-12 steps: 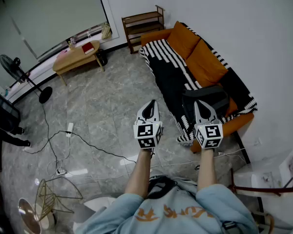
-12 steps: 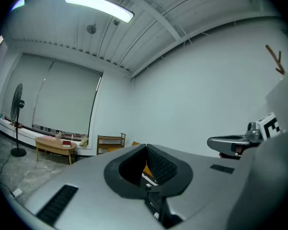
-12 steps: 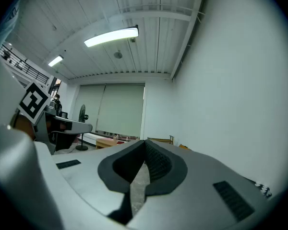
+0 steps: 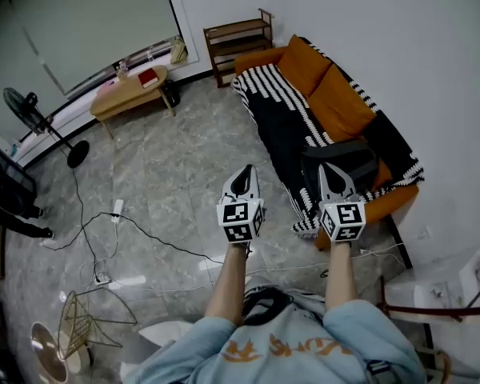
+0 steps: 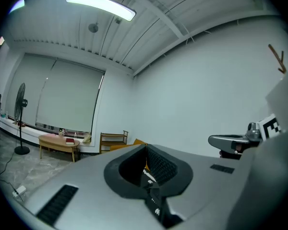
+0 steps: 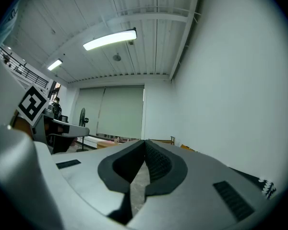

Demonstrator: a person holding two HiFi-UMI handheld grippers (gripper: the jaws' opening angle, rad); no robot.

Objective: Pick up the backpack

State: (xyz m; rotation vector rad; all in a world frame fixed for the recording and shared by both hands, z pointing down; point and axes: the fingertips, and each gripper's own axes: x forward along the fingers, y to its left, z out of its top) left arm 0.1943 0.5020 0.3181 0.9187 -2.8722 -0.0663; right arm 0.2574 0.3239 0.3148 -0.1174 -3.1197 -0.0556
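A dark backpack (image 4: 354, 157) sits upright on the near end of an orange sofa (image 4: 330, 94) draped with a black-and-white striped blanket (image 4: 277, 110). My left gripper (image 4: 246, 170) is held out level over the grey floor, left of the sofa, jaws shut and empty. My right gripper (image 4: 329, 169) is also shut and empty; in the head view its tip overlaps the backpack's front, and whether they touch I cannot tell. In the left gripper view the jaws (image 5: 145, 148) meet, with the right gripper (image 5: 233, 141) beside them. The right gripper view shows its closed jaws (image 6: 145, 143).
A low wooden table (image 4: 130, 91) with a red book stands by the window, a small wooden shelf (image 4: 238, 42) beside the sofa. A standing fan (image 4: 34, 118) and cables (image 4: 116, 224) are at the left, a wire stand (image 4: 84, 322) near my feet.
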